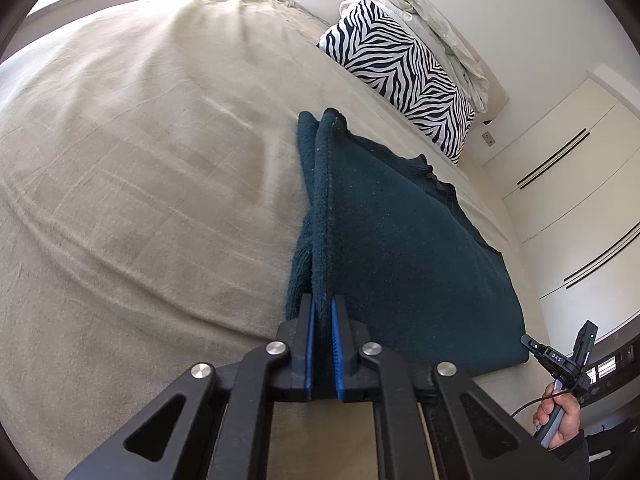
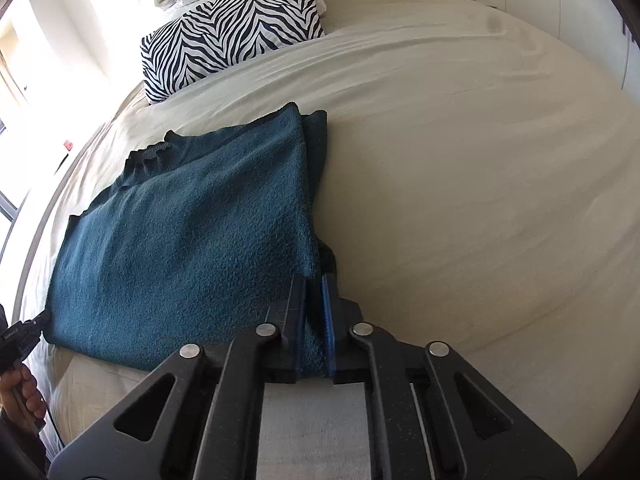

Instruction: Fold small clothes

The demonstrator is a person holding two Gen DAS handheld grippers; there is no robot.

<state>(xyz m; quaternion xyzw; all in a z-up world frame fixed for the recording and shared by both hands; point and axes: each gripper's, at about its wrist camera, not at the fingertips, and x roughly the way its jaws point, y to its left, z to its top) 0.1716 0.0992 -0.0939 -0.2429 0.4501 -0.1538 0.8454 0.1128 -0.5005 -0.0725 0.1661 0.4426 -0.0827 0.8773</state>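
A dark teal knitted sweater (image 2: 188, 236) lies spread on a beige bedspread (image 1: 140, 160), near the edge of the bed. Its ribbed collar (image 2: 150, 156) points toward the head of the bed, and one side of the garment is doubled over itself, so a thick folded edge (image 1: 316, 200) runs along its length.

The left gripper (image 1: 322, 312) is clamped on that folded edge at the hem end: its blue-lined fingers (image 1: 307, 344) stand close together with the teal knit pressed between them, and the fabric rises slightly from the bed into the grip. In the right wrist view the right gripper (image 2: 314, 296) grips the sweater's lower corner in the same way, its jaws narrow with cloth pinched between the pads. Each gripper shows at the margin of the other's view, held by a hand (image 1: 560, 420) wrapped around the handle, with a dark sleeve below it.

Beyond the sweater, a zebra-striped pillow (image 2: 228, 32) leans at the head of the bed, with a crumpled pale pillow (image 1: 444, 32) stacked behind it. White cupboard doors (image 1: 572, 184) with dark slot handles stand beside the bed.
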